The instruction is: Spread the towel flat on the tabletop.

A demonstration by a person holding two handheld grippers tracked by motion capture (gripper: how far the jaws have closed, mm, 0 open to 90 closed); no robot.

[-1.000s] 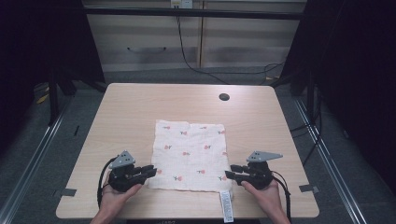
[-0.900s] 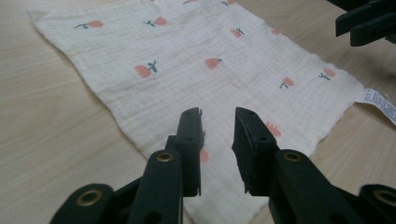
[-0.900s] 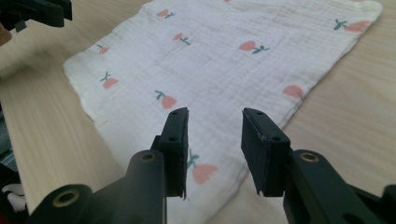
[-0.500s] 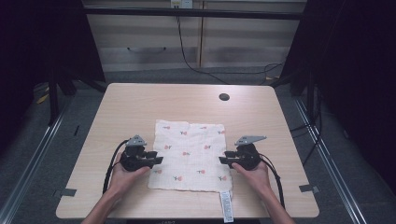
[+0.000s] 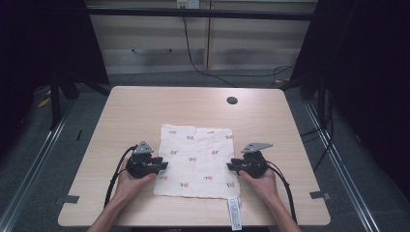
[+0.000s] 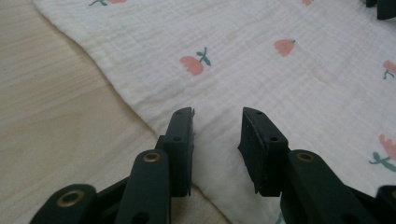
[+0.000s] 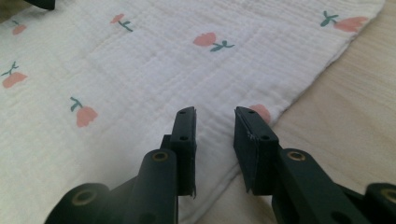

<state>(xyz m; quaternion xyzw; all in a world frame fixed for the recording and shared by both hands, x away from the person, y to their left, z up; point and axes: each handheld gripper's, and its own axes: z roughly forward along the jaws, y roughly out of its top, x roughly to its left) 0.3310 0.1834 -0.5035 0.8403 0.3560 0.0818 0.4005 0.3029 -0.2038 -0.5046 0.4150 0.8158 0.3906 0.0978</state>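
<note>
while cloth (image 5: pixel 196 160) lies flat | left tongs (image 5: pixel 163 166), right tongs (image 5: pixel 231 166) flank its edges

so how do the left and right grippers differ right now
The left gripper sits at the cloth's left edge, the right gripper at its right edge. The left's grey plate looks small and compact, the right's longer and flatter. Both are open, jaws over the cloth edge, gripping nothing.

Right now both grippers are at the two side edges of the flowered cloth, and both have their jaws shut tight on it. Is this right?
Not quite. The left gripper and right gripper are at the side edges of the cloth, but both gripper views show their jaws open, with a gap over the fabric.
</note>
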